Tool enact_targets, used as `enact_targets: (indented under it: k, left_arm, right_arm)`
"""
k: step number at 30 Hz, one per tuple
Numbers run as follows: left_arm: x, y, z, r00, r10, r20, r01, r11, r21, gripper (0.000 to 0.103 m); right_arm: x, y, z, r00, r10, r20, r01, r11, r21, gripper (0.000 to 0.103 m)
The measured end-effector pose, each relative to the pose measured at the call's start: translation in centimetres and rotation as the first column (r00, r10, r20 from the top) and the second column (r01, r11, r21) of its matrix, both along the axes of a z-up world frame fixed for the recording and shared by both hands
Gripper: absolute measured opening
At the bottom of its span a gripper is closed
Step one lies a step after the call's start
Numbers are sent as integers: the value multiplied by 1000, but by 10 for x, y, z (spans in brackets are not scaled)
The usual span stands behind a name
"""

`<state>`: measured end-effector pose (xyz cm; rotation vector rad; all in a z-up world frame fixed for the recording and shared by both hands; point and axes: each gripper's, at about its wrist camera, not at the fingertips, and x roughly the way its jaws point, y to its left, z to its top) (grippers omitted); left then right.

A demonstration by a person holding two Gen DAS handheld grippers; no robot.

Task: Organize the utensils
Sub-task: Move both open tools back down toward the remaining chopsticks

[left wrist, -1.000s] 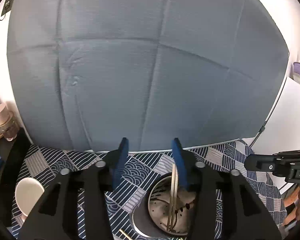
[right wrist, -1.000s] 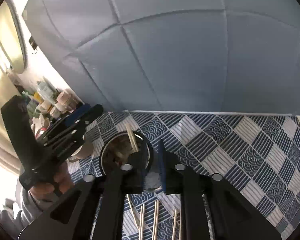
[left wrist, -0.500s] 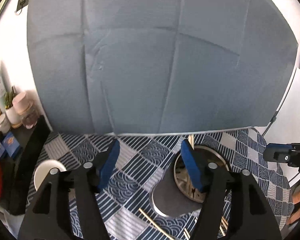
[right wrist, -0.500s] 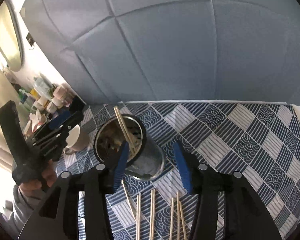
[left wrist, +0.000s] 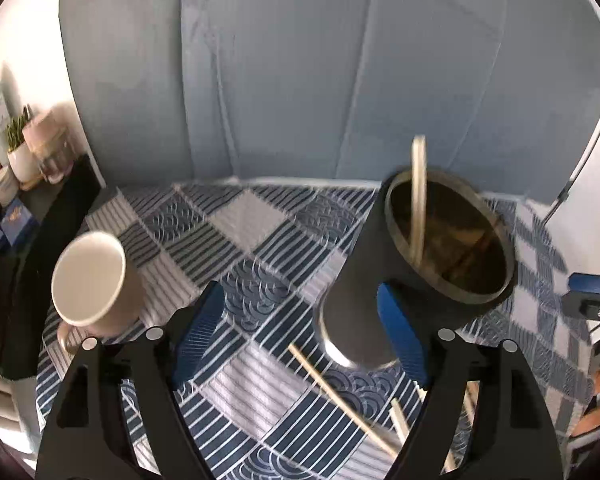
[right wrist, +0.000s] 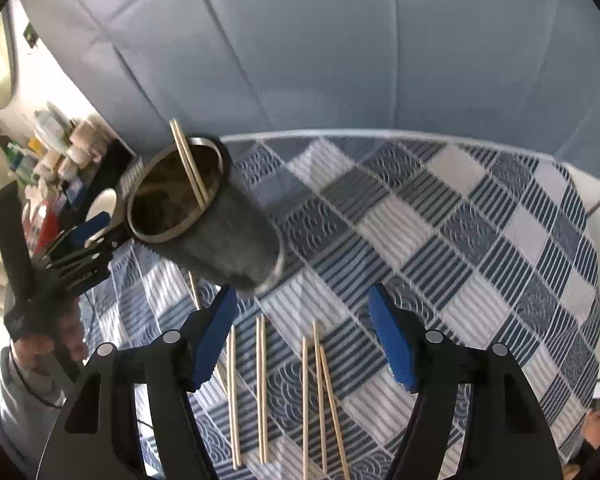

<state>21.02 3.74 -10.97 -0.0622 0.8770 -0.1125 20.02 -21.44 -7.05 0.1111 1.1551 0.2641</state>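
A dark metal utensil cup (left wrist: 384, 280) (right wrist: 220, 236) stands on the blue patterned tablecloth (right wrist: 440, 240) with a pair of wooden chopsticks (left wrist: 418, 196) (right wrist: 190, 164) leaning inside it. Several loose chopsticks (right wrist: 284, 384) lie on the cloth in front of the cup; some show in the left wrist view (left wrist: 340, 392). My left gripper (left wrist: 300, 328) is open and empty, just short of the cup. My right gripper (right wrist: 304, 332) is open and empty, above the loose chopsticks.
A cream mug (left wrist: 96, 280) stands on the cloth left of the cup. A shelf with bottles and jars (left wrist: 16, 152) sits at the far left. A grey-blue padded backdrop (right wrist: 340, 48) rises behind the table. The table's right edge (right wrist: 596, 280) curves away.
Both grippers have pulled back and up from the cup and their jaws have opened wider. The right gripper was nearly shut a second ago. The pair of chopsticks stays in the cup.
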Motion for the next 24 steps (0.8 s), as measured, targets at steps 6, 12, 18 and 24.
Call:
enact_targets:
  k: [6,12,18,24]
  left_arm:
    - [-4,-7,-39,995,-5,-95,8,999,38,82]
    - [-8,-16,-63,986,-13,-167,26,997,77,84]
    - [-15,-19,-94,965,4,-263,24,994,102,84]
    - [-9,-24,-105,955,26,-297,16,990,140,84]
  right_arm:
    - [-12,-6,-36,997,-10,-73,7,999,-48,67]
    - [-22,-10,-71,988,-24,-155,14,998,-63,68]
    - [-31,-15,-99,977,-36,-210,16,995,-96,68]
    - [-37,-22,-122,968,-62,-243,28,989,-143,68]
